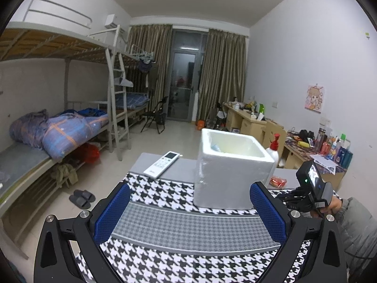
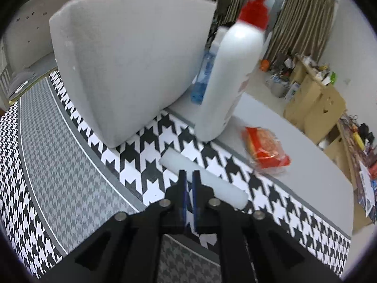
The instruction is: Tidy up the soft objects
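A white foam box (image 1: 233, 172) stands open-topped on the houndstooth mat (image 1: 188, 231); something pale blue (image 1: 215, 147) lies inside it. My left gripper (image 1: 190, 212) is open in front of the box, with nothing between its blue pads. In the right wrist view my right gripper (image 2: 189, 176) is shut, jaws almost together, just above a white foam rod (image 2: 223, 188) that lies on the mat (image 2: 59, 165). The rod runs across behind the fingertips, and nothing shows between them. A red soft packet (image 2: 266, 149) lies to the right of the rod, beside the foam box (image 2: 122, 66).
A white bottle with a red pump (image 2: 233, 75) stands right of the box, a blue-labelled bottle (image 2: 203, 75) behind it. A white remote (image 1: 162, 164) lies left of the box. A person's hand (image 1: 334, 206) holds the right device. Bunk beds, desks and floor lie beyond.
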Motion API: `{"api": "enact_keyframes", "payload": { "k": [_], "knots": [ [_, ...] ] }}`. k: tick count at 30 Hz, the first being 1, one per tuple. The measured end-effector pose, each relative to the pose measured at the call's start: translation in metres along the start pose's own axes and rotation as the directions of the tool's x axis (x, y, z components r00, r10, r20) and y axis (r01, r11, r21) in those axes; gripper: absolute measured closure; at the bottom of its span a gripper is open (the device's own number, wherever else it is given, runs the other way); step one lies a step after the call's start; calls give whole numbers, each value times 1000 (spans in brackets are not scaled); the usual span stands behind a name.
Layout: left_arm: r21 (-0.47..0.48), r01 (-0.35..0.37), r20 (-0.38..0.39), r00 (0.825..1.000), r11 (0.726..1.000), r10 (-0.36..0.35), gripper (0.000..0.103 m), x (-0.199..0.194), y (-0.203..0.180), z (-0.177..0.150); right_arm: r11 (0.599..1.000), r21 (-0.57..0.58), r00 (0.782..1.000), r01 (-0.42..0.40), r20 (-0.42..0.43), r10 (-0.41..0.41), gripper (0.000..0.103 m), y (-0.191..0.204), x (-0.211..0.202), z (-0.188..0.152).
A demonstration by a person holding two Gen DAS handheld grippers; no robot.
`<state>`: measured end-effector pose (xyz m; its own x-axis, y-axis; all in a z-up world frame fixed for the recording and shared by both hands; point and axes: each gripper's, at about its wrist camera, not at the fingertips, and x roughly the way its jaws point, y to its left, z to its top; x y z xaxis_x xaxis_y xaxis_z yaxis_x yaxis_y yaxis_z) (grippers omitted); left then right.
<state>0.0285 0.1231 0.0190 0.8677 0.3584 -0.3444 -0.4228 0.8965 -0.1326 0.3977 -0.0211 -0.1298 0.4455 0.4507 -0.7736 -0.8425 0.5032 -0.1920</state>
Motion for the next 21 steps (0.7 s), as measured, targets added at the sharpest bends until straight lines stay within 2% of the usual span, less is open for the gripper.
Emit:
{"api": "enact_keyframes", "payload": {
  "k": [4,7,8,9,11,18,21],
  "knots": [
    [-10,-23,4,1000,1000,23,1,-8,7,-5,1000,-27,1000,-10,-13,10,88,5,8,0],
    [-18,-25,-5,1000,1000,25,1,-8,9,-9,999,-45,1000,-26,-6,25,61,10,8,1],
    [-19,-26,-6,1000,999,26,1,-9,9,-9,998,-52,1000,-19,10,19,46,13,6,1],
    [-21,-28,-9,1000,999,28,1,-8,9,-10,998,-56,1000,-11,28,13,35,17,2,0],
    [-27,-26,-16,1000,999,25,1,-6,11,-11,999,-47,999,-11,38,13,34,17,0,1],
    [-31,-22,-24,999,999,22,1,-1,12,-11,997,-63,999,-48,-3,48,34,20,18,6],
    [-28,-19,-29,999,999,18,1,0,11,-12,997,-8,997,-71,2,71,34,10,24,13]
  ]
}}
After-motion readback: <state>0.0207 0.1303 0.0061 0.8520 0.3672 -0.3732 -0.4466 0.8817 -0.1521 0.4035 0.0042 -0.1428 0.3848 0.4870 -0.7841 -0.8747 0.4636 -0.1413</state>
